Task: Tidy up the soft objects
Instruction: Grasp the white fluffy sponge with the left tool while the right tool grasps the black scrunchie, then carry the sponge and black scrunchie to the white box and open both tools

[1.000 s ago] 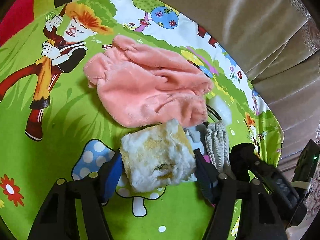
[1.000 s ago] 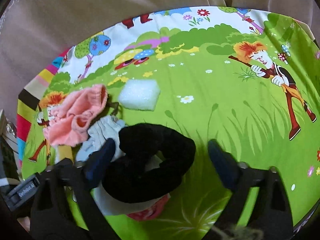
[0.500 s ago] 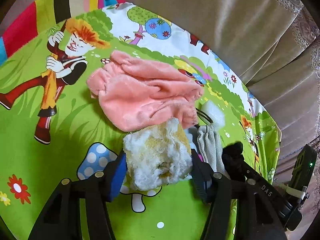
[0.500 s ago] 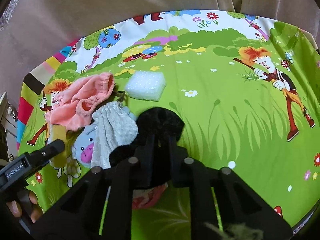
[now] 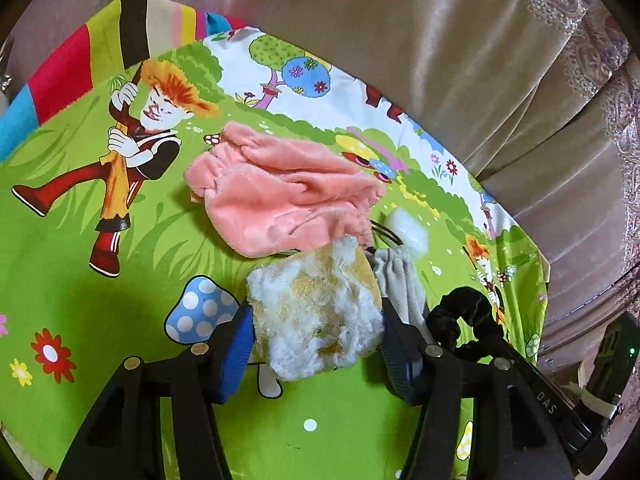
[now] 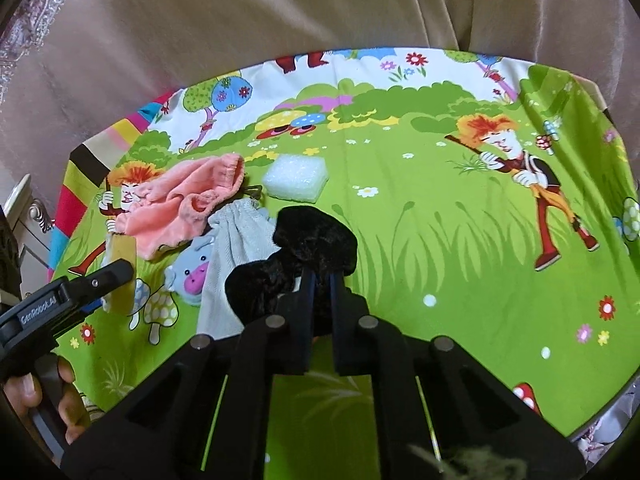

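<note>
Six soft things show on the cartoon-printed cloth (image 6: 460, 240), one of each kind. One yellow-and-white fuzzy sponge (image 5: 316, 312) sits pinched between the blue pads of the left gripper (image 5: 316, 344), held clear of the cloth, with its torn fluffy face toward the camera; its long axis runs across the gap from one pad to the other. One black velvet scrunchie (image 6: 304, 256) is clamped in the right gripper (image 6: 320, 292), whose two fingers stand almost together on the bunched fabric; the loop stretches up and away from the fingertips, leaning slightly to the left in the right wrist view. One pink plush pouch (image 5: 280, 200) lies flat near the far edge of the cloth, its long axis running left to right in the left wrist view and its gathered openings toward the right. One grey drawstring bag (image 6: 236, 248) lies just beside the pouch and partly under the scrunchie, its cinched neck pointing away toward the far edge. One small plush animal with a pink snout (image 6: 192, 272) rests against the bag's left side. One white foam block (image 6: 296, 178) lies flat beyond the scrunchie, apart from it. A person's fingers (image 6: 44, 404) grip the left tool's handle.
</note>
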`<state>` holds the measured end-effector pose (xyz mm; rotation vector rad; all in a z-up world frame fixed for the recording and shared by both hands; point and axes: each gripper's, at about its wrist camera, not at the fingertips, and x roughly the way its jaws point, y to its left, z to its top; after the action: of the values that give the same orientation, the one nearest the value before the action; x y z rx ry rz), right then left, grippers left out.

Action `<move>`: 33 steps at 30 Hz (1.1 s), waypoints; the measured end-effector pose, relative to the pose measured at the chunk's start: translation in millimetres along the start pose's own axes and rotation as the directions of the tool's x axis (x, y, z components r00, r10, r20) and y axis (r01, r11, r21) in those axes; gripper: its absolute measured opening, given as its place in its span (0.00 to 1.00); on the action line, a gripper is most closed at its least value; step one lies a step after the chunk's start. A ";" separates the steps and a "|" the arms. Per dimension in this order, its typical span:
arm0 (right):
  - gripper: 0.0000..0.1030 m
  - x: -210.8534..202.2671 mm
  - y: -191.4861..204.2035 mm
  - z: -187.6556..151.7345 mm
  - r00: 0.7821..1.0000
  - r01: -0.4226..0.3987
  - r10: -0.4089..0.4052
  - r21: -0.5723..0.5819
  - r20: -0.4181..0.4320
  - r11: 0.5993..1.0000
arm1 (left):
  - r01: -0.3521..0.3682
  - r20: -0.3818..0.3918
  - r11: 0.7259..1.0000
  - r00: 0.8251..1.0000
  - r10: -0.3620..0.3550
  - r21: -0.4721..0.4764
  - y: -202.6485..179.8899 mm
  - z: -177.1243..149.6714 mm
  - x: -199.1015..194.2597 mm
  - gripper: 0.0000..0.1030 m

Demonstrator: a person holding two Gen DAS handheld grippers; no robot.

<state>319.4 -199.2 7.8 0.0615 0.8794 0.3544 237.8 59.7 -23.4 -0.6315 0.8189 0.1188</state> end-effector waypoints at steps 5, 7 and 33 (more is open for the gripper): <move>0.09 -24.2 -4.8 -9.4 1.000 -0.003 0.003 0.006 0.023 1.000 | 0.007 0.011 1.000 1.000 -0.007 0.018 -6.0 -5.3 -10.2 0.57; 0.09 -36.1 -7.3 -14.4 0.999 0.001 -0.001 0.007 0.037 1.000 | 0.011 0.016 1.000 1.000 -0.012 0.023 -8.3 -7.5 -14.3 0.57; 0.09 -159.3 -65.5 -86.5 0.989 0.065 -0.071 0.044 0.130 0.997 | 0.145 -0.042 0.971 0.989 -0.140 0.189 -95.3 -87.7 -69.5 0.57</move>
<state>178.8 -321.1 57.9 0.0905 0.7558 0.2659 165.3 -57.8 26.9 -0.5089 0.7991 -0.0997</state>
